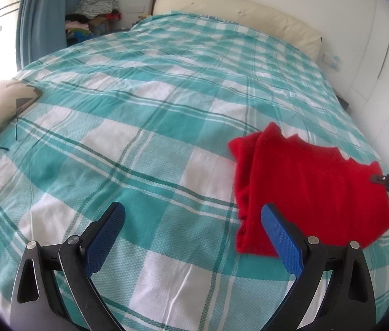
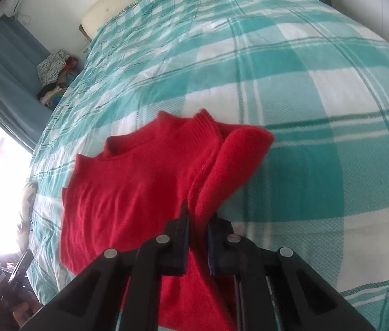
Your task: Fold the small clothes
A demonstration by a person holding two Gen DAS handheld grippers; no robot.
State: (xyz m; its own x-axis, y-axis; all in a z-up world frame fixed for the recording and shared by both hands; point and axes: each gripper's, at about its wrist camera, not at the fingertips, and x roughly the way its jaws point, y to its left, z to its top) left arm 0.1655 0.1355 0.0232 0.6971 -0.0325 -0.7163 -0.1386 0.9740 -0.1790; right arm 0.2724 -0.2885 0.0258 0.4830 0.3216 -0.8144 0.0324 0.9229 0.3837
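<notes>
Right now the right gripper (image 2: 198, 218) pinches the red sweater (image 2: 139, 187) at its fold in the frame's lower centre, while the left gripper (image 1: 193, 220) gapes wide and empty, the sweater (image 1: 310, 187) lying just off its right finger.

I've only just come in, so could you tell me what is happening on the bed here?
A person is folding a red sweater on a teal checked bedspread with two handheld grippers. The right gripper is shut on a fold of the sweater at its edge and appears to be lifting it. The left gripper is open and empty, beside the sweater over the bedspread. The sweater looks partly folded, not finished.
</notes>
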